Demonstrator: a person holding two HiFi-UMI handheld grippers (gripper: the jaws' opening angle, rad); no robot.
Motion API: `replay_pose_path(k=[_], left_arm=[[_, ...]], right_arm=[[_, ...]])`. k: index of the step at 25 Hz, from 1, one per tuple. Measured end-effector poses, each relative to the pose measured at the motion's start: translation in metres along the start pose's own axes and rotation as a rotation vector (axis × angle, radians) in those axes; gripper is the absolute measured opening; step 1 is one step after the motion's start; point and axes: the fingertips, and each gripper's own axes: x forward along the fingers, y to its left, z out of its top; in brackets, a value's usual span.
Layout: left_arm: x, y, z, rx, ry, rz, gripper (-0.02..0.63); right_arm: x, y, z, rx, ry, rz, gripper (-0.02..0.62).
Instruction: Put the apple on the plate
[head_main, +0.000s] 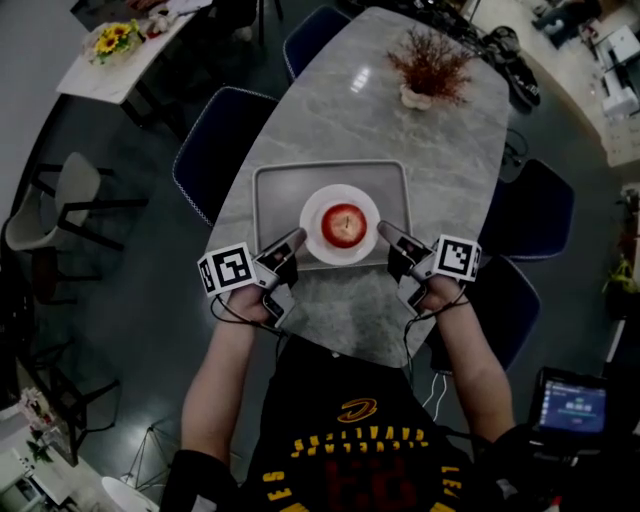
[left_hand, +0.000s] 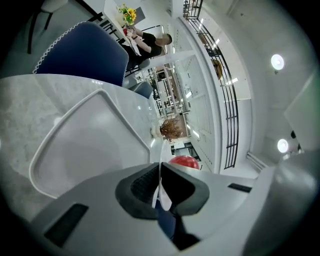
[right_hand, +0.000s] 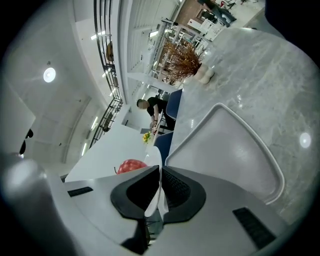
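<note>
Apple on plate, both grippers on rim

Apple (head_main: 343, 223) sits mid-plate. The plate (head_main: 318, 247) is inside the tray (head_main: 270, 185); I can't tell whether it is resting or lifted. My left gripper (head_main: 297, 240) is nearly closed, pads pinching the plate rim at 9 o'clock. My right gripper (head_main: 384, 231) pinches the rim at 3 o'clock, thin white edge between its pads. I judge the placing step is done and I'm on two-handed handling of the loaded plate. The next move needs both hands level and in step so the apple doesn't roll. If the plate is home, open both and back out.
</note>
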Motion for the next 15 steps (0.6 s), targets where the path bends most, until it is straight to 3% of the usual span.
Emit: replay_pose_path(k=[6, 15], left_arm=[[0.019, 0.023, 0.043, -0.018, 0.041, 0.009, 0.018], [0.043, 0.062, 0.047, -0.048, 0.116, 0.061, 0.018]], right_arm=[[0.045, -0.004, 0.026, 0.001, 0.02, -0.022, 0.026], [0.069, -0.04, 0.027, 0.043, 0.054, -0.067, 0.026]])
